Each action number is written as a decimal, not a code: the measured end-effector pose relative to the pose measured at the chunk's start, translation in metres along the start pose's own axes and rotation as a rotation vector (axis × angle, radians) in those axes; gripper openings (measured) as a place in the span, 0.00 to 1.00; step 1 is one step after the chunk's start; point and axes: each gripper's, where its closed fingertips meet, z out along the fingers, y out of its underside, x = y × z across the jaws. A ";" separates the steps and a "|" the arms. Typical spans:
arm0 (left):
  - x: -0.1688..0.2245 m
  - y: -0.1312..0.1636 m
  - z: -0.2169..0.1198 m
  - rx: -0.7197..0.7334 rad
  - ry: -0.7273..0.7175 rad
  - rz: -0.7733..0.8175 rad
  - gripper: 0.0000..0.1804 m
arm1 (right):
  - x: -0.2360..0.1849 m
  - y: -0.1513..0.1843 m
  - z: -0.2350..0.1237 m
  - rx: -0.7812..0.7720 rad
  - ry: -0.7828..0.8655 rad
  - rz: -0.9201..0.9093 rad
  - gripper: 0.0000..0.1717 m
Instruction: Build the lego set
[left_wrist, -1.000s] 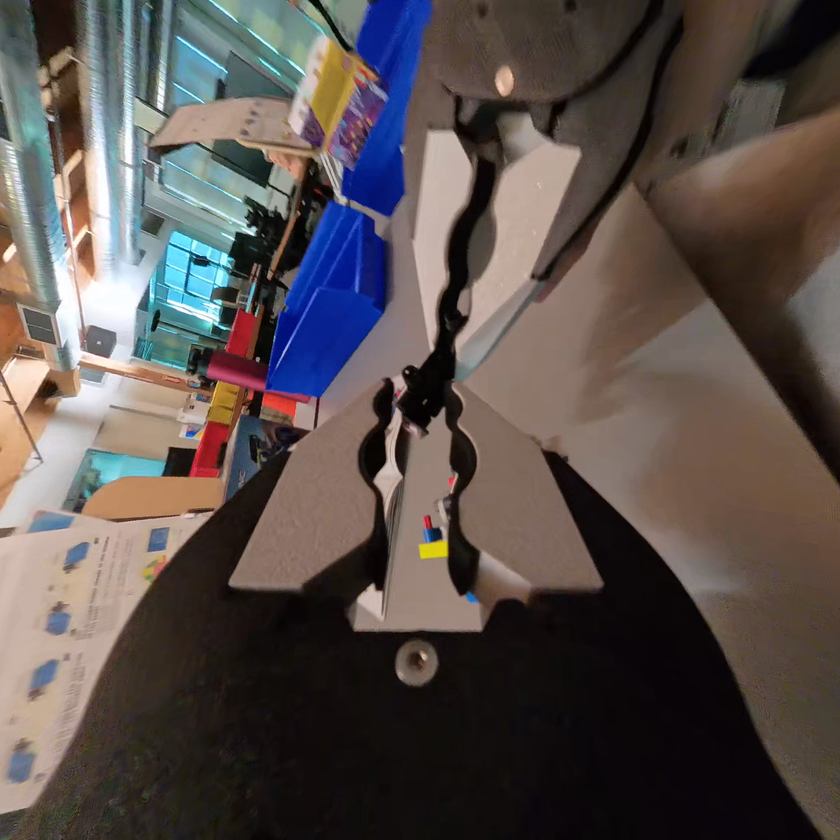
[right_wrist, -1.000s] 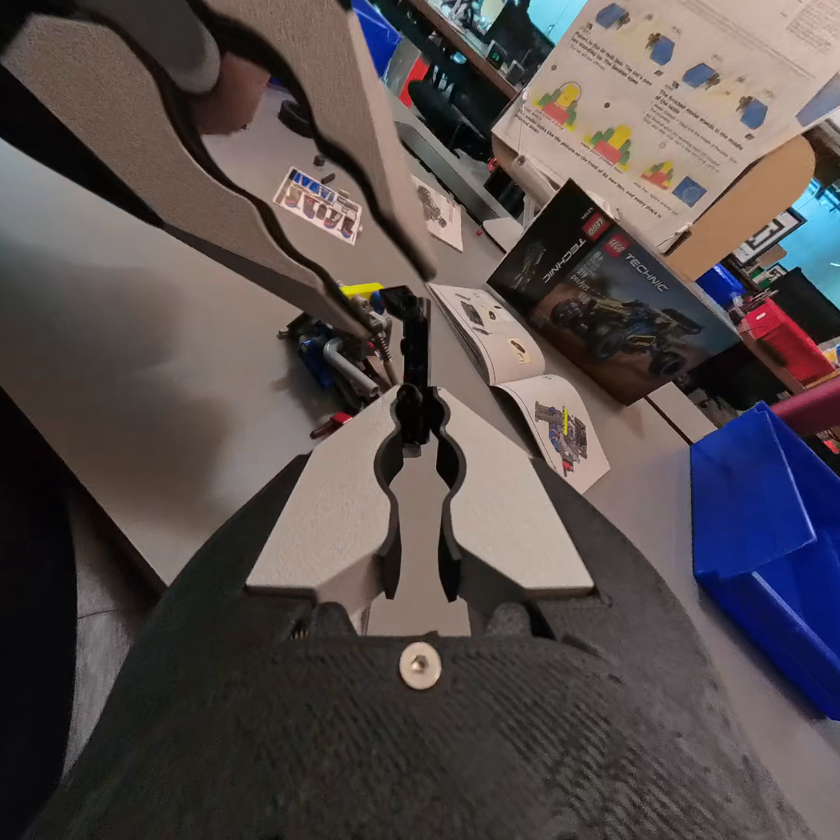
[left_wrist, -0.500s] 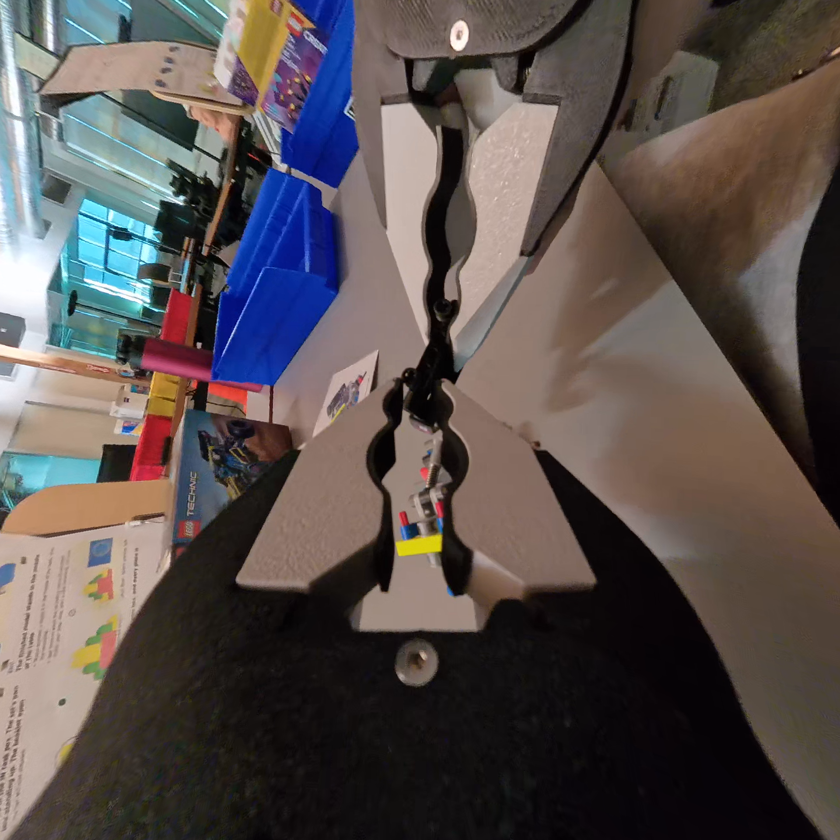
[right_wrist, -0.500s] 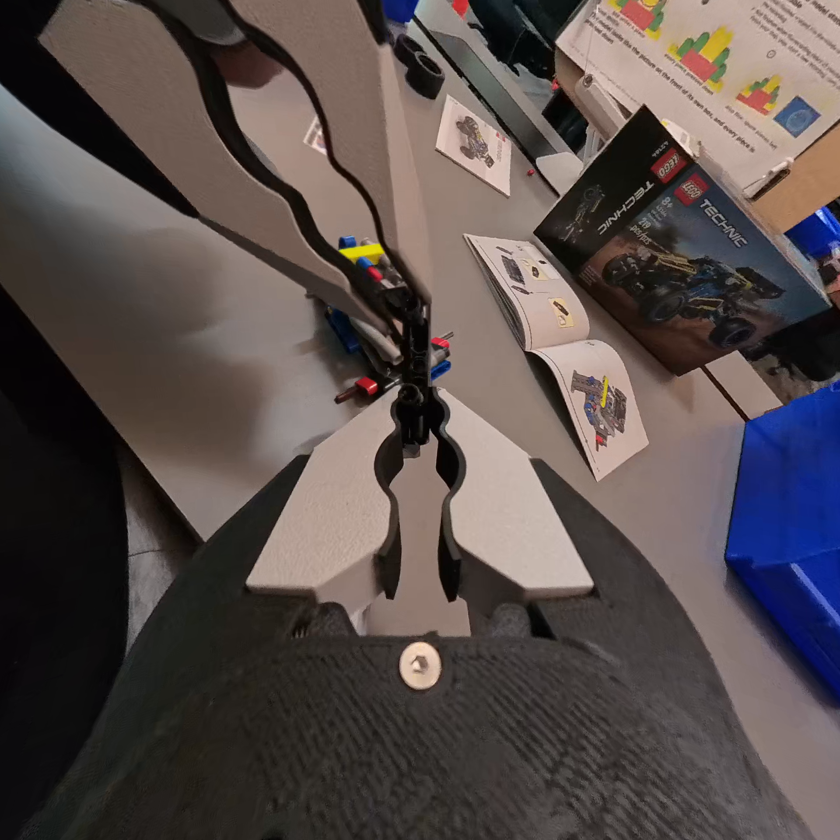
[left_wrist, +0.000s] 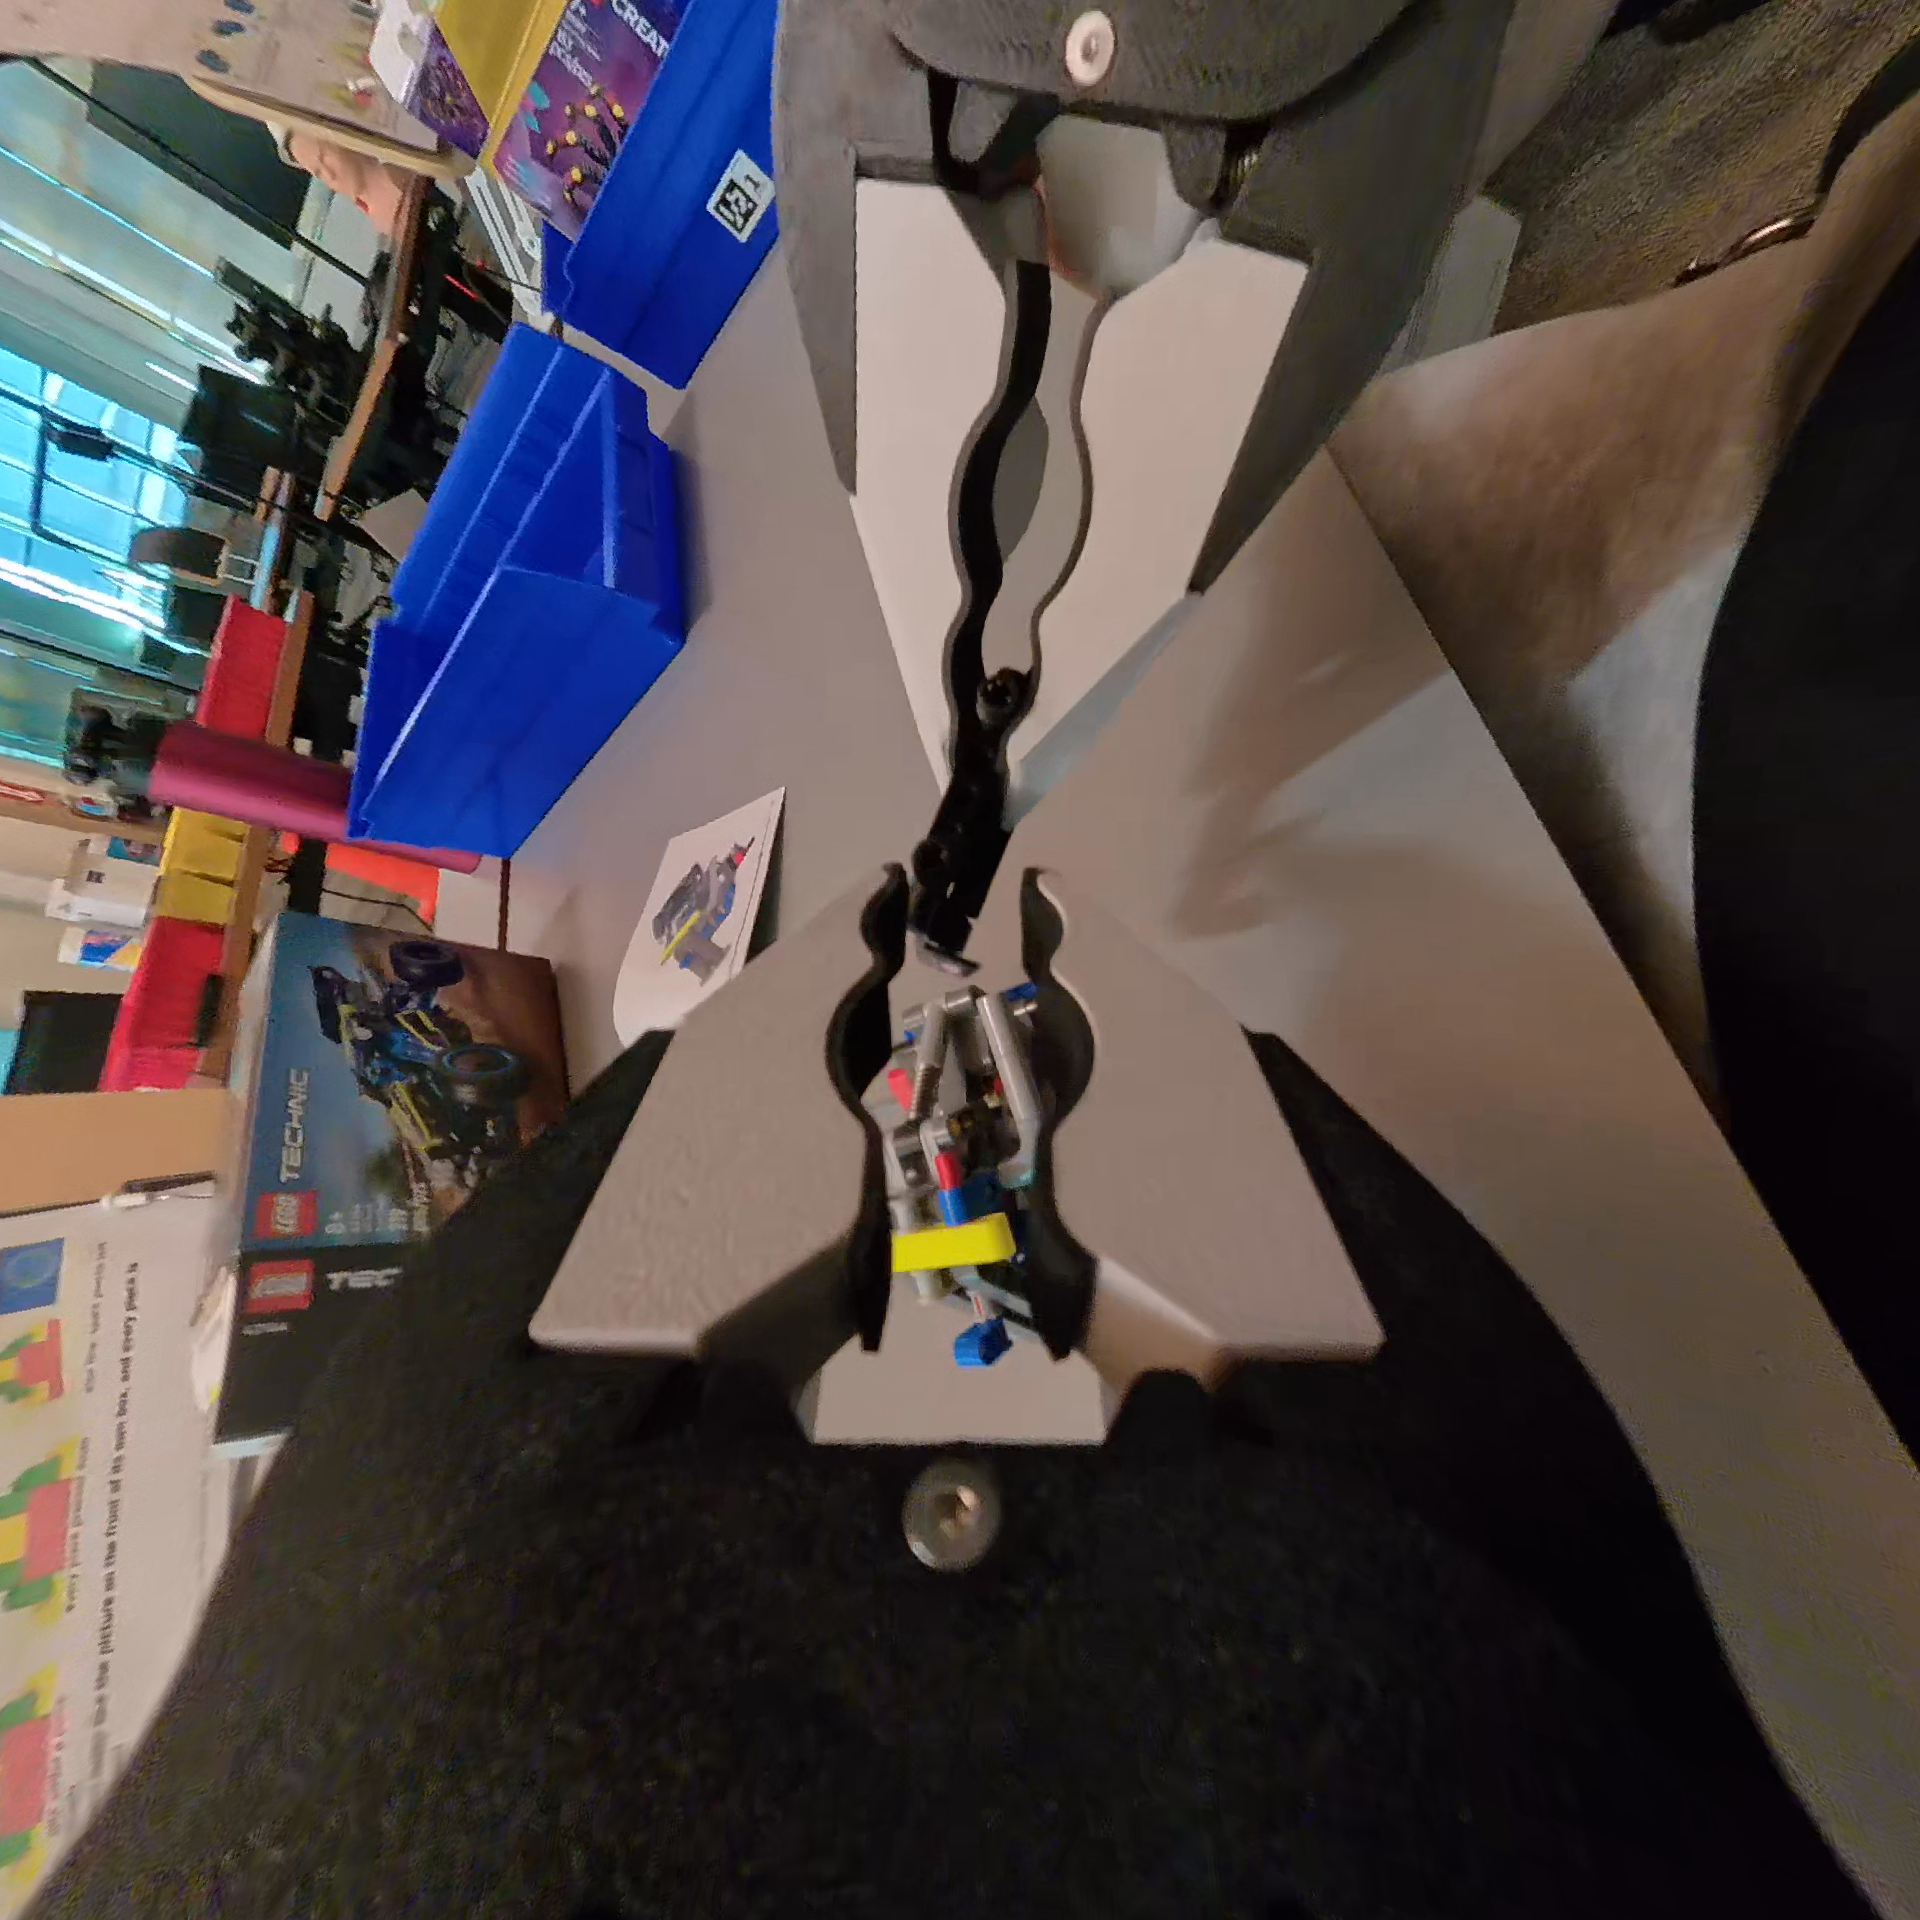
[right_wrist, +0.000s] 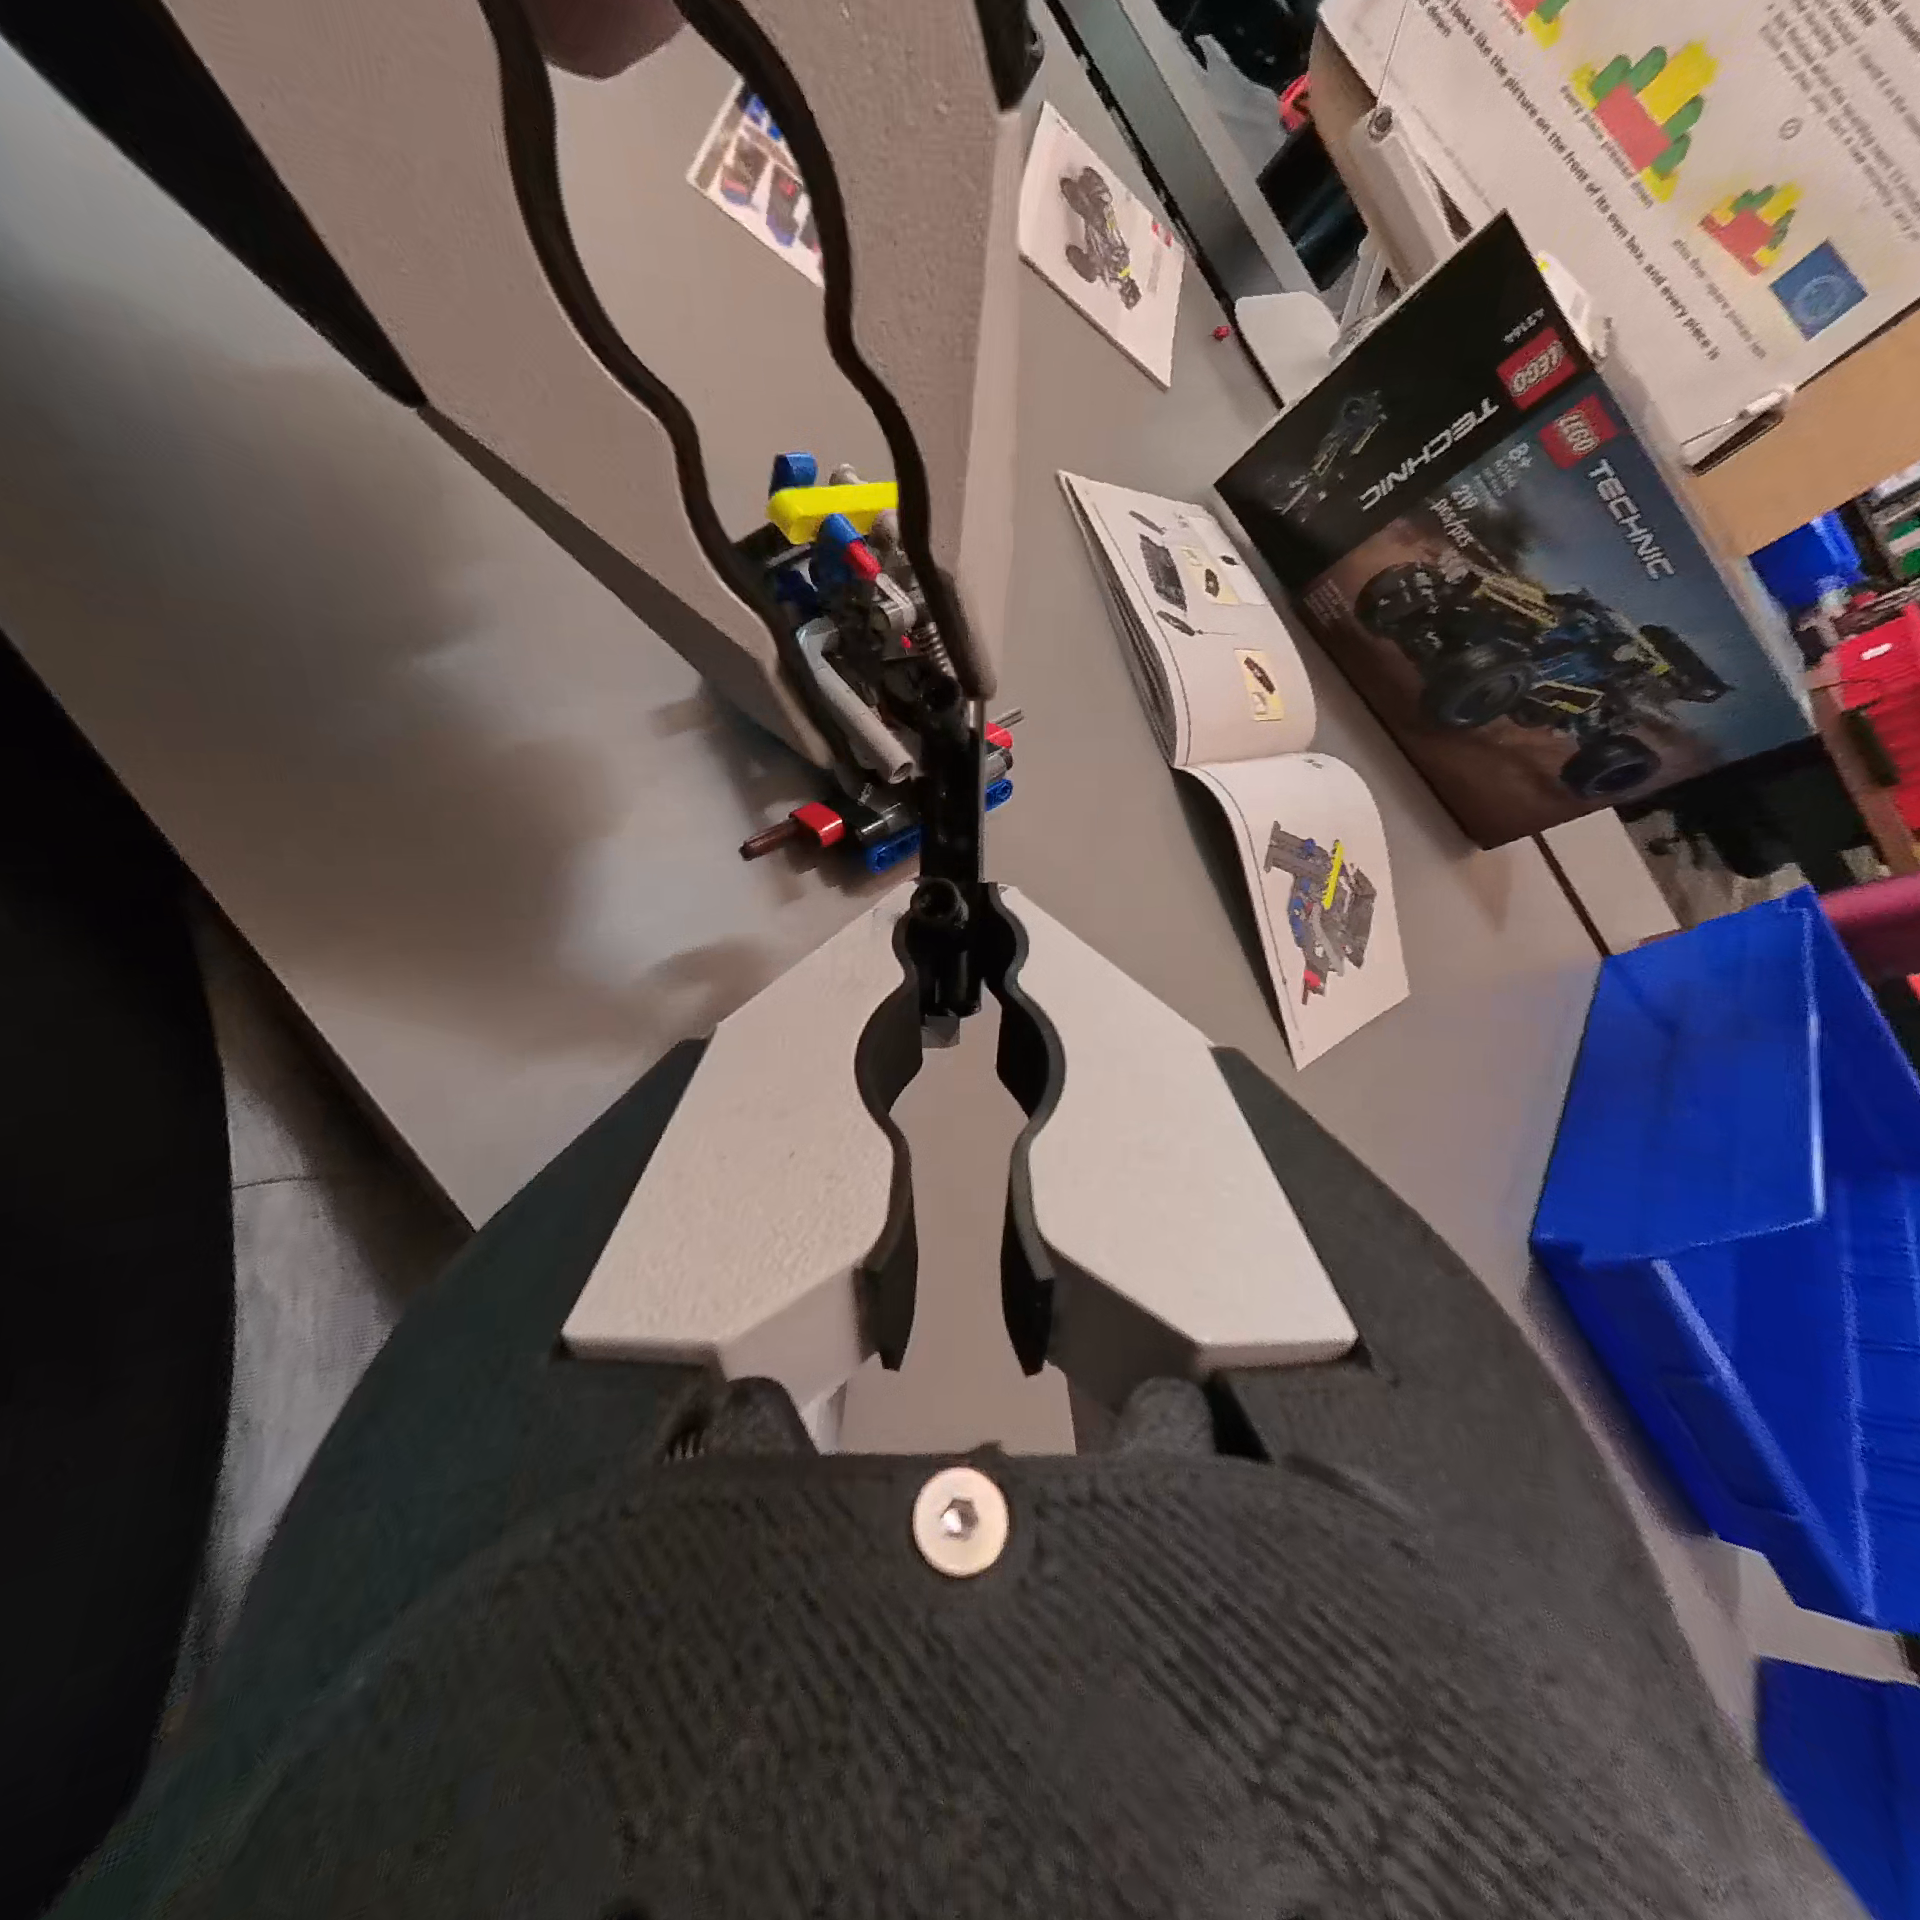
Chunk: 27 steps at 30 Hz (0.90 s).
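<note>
On the grey bench (right_wrist: 1091, 935), we set down what we see:

Right hand-held gripper (right_wrist: 961, 930): we see it nearly shut, its fingertips pressed on the near end of a black toy beam (right_wrist: 954, 790), which reaches forward from them toward the other gripper.

Left hand-held gripper (left_wrist: 961, 904): we see its jaws well apart at the tips. The far end of the black toy beam stands between the tips with a gap to each pad, so it is not clamped there.

Toy brick assembly (left_wrist: 961, 1143): we see a small grey, blue, red and yellow build, with a yellow bar across it, sitting between the left gripper's fingers (left_wrist: 727, 1143) farther back. From the right wrist view it lies on the bench between those fingers; we cannot tell whether the pads press on it.

Black toy beam, place: we see it in the air just above the bench, its forward end at the toy brick assembly.

Open instruction booklet (right_wrist: 1247, 748): it lies on the bench just right of the assembly.

Toy set box (right_wrist: 1507, 623): it lies beyond the booklet, with a second leaflet (right_wrist: 1101, 239) farther along.

Blue bins (right_wrist: 1745, 1247): they stand at the right of the bench.

Printed sheet with brick pictures (right_wrist: 1662, 156): it hangs behind the box.
</note>
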 end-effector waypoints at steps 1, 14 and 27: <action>0.001 -0.001 0.001 -0.003 -0.002 0.016 0.06 | -0.001 0.000 0.000 -0.010 0.000 -0.018 0.03; 0.005 0.001 0.005 -0.020 0.044 -0.006 0.02 | -0.007 0.009 0.001 -0.088 -0.044 -0.069 0.03; -0.027 -0.019 -0.007 0.407 0.147 -0.819 0.02 | 0.035 -0.022 -0.034 0.415 -0.142 0.432 0.28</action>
